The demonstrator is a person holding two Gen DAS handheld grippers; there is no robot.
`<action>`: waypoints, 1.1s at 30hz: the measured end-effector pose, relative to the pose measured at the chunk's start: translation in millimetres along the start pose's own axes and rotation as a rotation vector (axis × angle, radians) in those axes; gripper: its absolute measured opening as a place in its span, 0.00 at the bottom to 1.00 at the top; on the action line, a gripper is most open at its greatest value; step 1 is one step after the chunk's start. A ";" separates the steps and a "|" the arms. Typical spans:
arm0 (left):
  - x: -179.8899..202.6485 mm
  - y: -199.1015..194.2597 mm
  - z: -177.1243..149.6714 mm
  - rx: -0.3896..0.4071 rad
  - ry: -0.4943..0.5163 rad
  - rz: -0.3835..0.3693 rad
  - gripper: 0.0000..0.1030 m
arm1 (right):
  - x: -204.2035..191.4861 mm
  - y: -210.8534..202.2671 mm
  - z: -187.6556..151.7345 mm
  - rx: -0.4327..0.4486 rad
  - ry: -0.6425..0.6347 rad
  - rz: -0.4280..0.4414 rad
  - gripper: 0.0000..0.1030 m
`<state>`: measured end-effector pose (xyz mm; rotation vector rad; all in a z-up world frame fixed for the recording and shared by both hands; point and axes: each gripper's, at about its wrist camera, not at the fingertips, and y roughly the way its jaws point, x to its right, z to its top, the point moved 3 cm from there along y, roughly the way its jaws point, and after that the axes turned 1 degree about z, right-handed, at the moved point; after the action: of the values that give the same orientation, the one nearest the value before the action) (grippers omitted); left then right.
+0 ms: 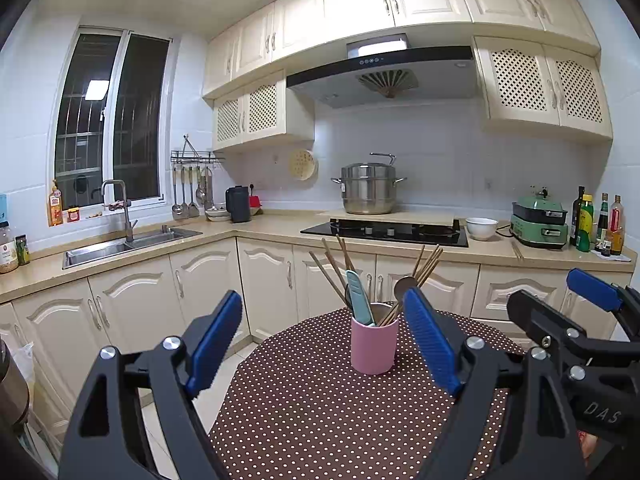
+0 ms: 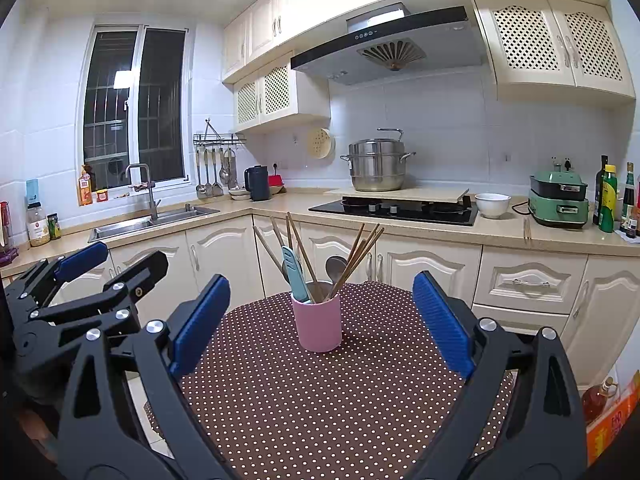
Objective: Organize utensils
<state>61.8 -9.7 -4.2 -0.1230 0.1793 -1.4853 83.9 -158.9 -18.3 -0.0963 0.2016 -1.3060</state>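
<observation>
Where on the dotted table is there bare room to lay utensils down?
The cloth between the pink cup and both open claws is bare, as are both sides of the cup. Only the cup is crowded, with chopsticks and spoons.

Pink cup (image 2: 317, 326) held brown chopsticks (image 2: 362, 254), a teal-handled utensil (image 2: 294, 274) and a grey metal spoon (image 2: 335, 266). Worktop (image 2: 320, 408) cloth was dark brown with white polka dots. Left tongs (image 1: 322, 342) and right tongs (image 2: 322, 322) were black with blue pads (image 2: 202, 322). Behind the cup, cream cabinets (image 2: 224, 256).
</observation>
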 end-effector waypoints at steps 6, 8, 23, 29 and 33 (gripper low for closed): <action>-0.1 -1.6 -0.5 0.000 0.000 -0.002 0.79 | 0.1 -0.2 0.0 0.001 0.000 0.000 0.89; 0.1 -1.9 -0.8 -0.001 -0.001 -0.001 0.79 | 0.3 0.3 0.0 0.000 0.000 0.000 0.89; -0.4 -2.5 -1.8 0.000 0.002 -0.001 0.79 | -1.3 -2.4 -1.6 0.000 0.003 -0.001 0.89; -0.9 -1.1 -1.5 -0.004 0.003 -0.005 0.79 | -1.6 -2.9 -2.1 -0.001 0.005 -0.001 0.89; -0.9 -0.8 -1.4 -0.003 0.003 -0.005 0.79 | -2.8 -3.8 -2.4 -0.002 0.008 0.000 0.89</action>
<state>60.6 -8.8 -5.4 -0.1236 0.1839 -1.4908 79.1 -157.1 -19.7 -0.0930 0.2102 -1.3066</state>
